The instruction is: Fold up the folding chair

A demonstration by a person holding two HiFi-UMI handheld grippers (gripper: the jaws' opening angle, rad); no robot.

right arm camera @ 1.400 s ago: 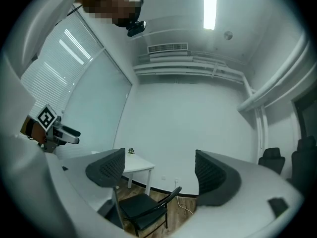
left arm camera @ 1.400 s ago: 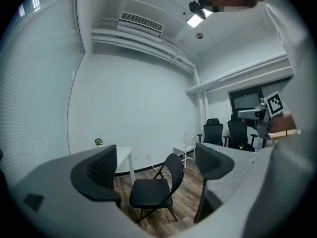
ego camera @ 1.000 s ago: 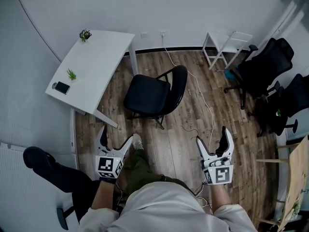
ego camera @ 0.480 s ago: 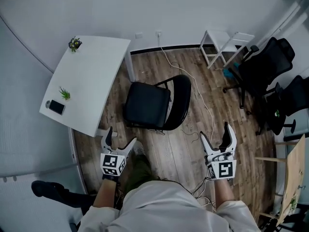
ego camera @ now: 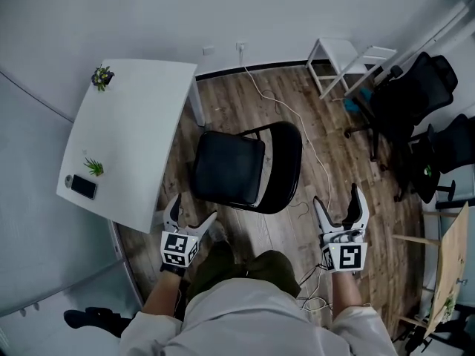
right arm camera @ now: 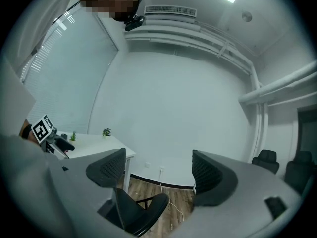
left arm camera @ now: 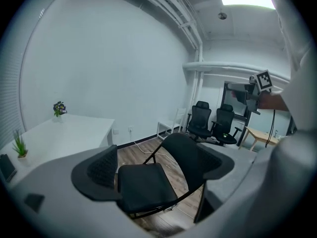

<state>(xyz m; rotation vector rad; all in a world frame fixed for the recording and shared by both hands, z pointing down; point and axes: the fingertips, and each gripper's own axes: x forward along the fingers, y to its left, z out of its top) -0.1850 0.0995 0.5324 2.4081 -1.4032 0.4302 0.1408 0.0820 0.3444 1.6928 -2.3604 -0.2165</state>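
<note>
— What has changed for you since the last look?
— You have stepped in. The white table (ego camera: 130, 139) now sits further to your left, and the folding chair (ego camera: 230, 170) is closer to both of your grippers than it was half a second ago. It stands unfolded on the wood floor (ego camera: 252, 102), seat toward the table, back toward the right.
— And your left side?
— Your left gripper (ego camera: 193, 208) hangs beside the table's near corner and near the chair's seat without touching it. Its jaws are apart with nothing held, and its own view shows the seat framed between them. The table edge runs close along the chair's left side, so room there is narrow.
— The middle and the right?
— A white cable (ego camera: 300, 128) trails from the wall past the chair's back and down toward your right gripper (ego camera: 337, 196). That gripper's jaws are also spread and empty, and bare floor lies between it and the chair back. Further right, black office chairs (ego camera: 408, 99) and a wooden table edge (ego camera: 454, 265) close off that side.
</note>
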